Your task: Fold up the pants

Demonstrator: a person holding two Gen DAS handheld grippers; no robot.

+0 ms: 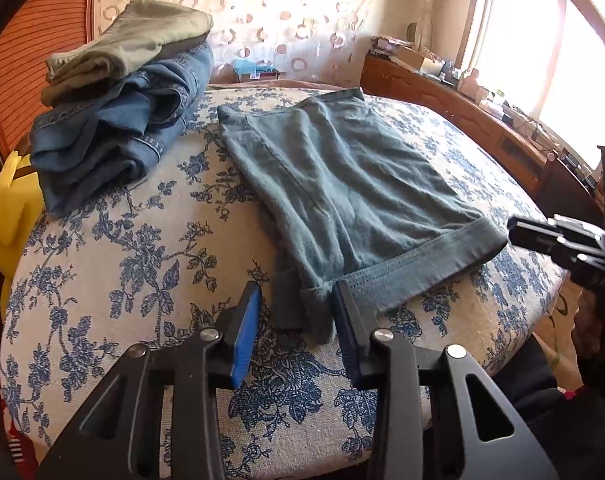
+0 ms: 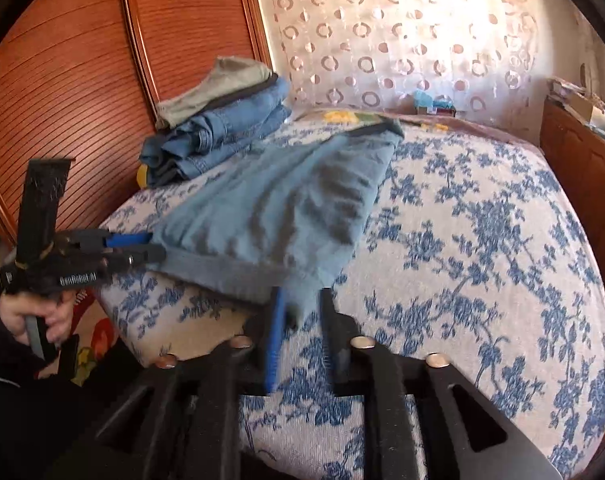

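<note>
Over the near edge of the blue-flowered white bedspread [image 1: 114, 280], the black left gripper with blue pads [image 1: 296, 312] is held low and level, pointing along the bed, its fingers spread wide apart. From the right wrist view the person's left hand [image 2: 34, 312] wraps its handle from below. The black right gripper [image 2: 300, 320] sits at the same edge, further right, also aimed forward; its fingers stand apart, though motion blur smears them.

Blur makes it hard to tell whether the right fingers touch cloth. Only the tip of the right gripper shows in the left view, cut off by the frame.

A folded pair of soft teal-blue knit pants [image 1: 342, 184] lies flat across the bedspread, its thick hemmed band at the near edge. One near corner of that band sits between the left fingers, just against the right-hand one, not pinched. The other corner hangs between the right fingers. A stack of folded denim and olive clothes [image 1: 114, 112] rests well apart, by the reddish ribbed wooden panel [image 2: 62, 80].
</note>
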